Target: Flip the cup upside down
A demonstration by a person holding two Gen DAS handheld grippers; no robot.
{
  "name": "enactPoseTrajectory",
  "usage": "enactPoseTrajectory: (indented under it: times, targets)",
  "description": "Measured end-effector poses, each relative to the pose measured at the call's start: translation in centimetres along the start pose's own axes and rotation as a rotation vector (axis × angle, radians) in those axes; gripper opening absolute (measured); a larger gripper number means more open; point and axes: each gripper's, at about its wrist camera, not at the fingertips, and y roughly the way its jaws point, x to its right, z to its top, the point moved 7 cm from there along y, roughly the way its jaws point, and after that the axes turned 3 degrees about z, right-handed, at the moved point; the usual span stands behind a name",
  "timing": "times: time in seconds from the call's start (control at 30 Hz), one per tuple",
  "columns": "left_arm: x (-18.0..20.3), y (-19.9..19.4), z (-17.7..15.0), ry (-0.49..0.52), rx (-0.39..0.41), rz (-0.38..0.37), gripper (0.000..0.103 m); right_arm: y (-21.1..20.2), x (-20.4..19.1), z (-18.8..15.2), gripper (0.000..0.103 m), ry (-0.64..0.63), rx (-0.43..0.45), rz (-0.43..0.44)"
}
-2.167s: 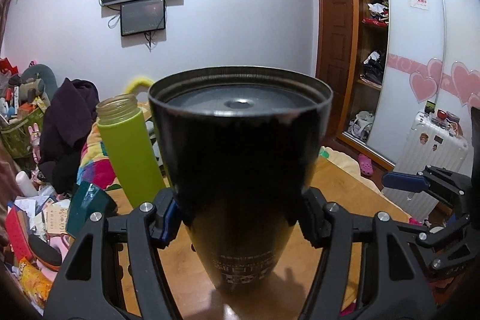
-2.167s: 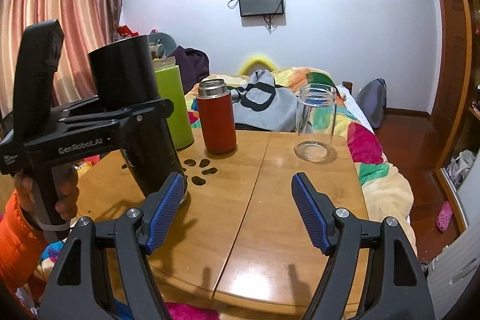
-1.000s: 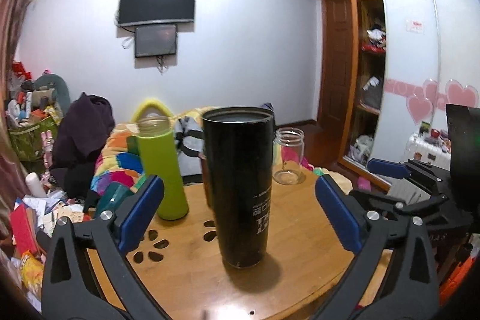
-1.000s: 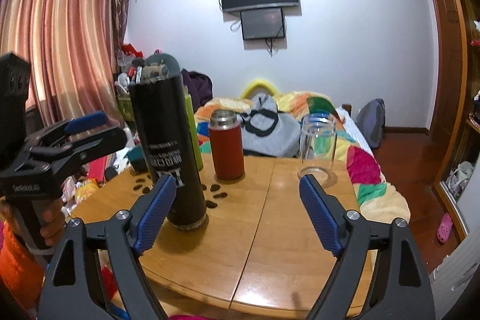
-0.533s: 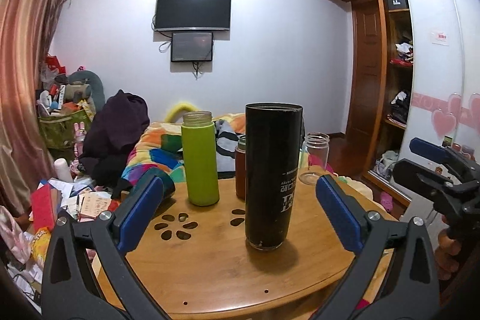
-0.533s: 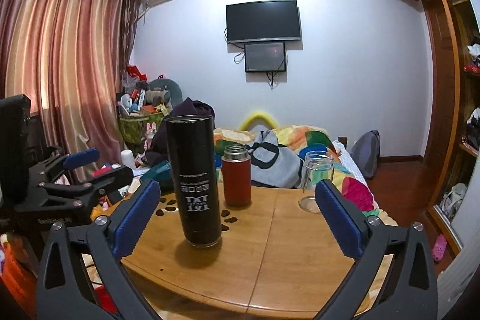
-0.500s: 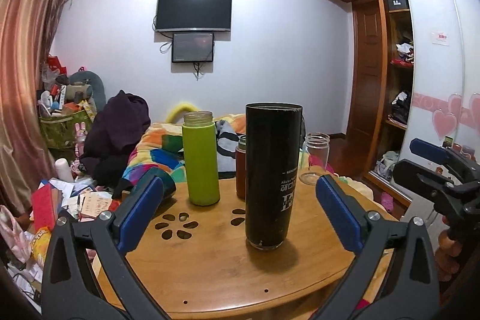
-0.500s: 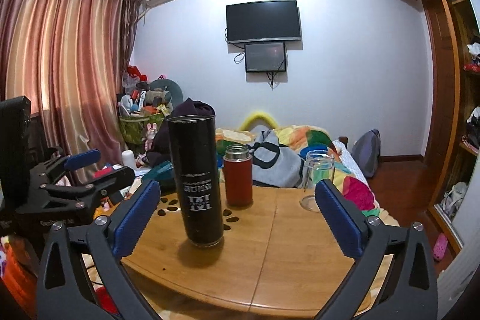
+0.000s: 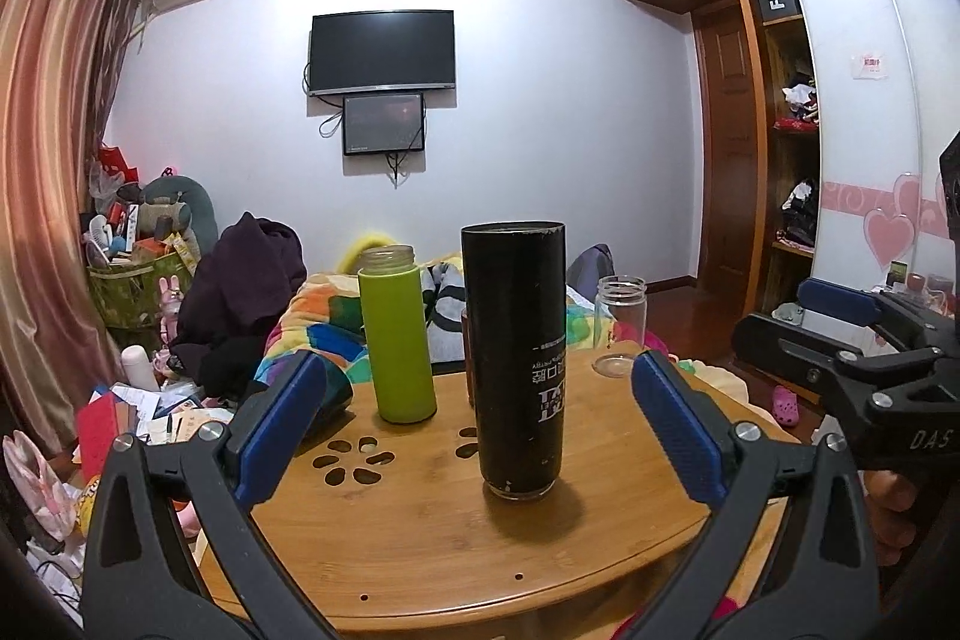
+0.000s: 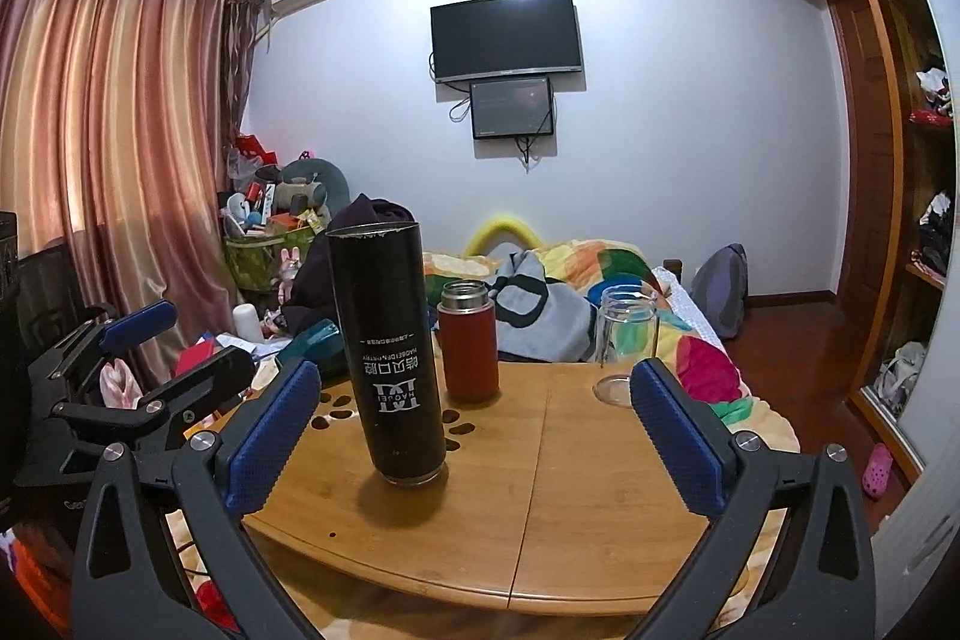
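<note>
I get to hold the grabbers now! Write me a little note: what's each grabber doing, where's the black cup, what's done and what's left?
Left gripper: open, empty, back from the cup.
Right gripper: open, empty, also back.
Black cup: standing free on the wooden table, its printed lettering upside down, so it looks flipped already.
Nearby: green bottle, red flask, glass jar.
Done: the flip, judging by the lettering.
Left: probably nothing; just don't bump the cup.
</note>
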Motion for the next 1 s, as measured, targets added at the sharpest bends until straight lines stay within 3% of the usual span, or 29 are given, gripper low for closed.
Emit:
enactPoseTrajectory:
  times: [1.0]
  targets:
    - [-0.39, -0.69, 0.4, -0.01, 0.027, 0.029, 0.103, -0.42, 0.09, 0.3, 0.103, -0.018, 0.025, -0.013]
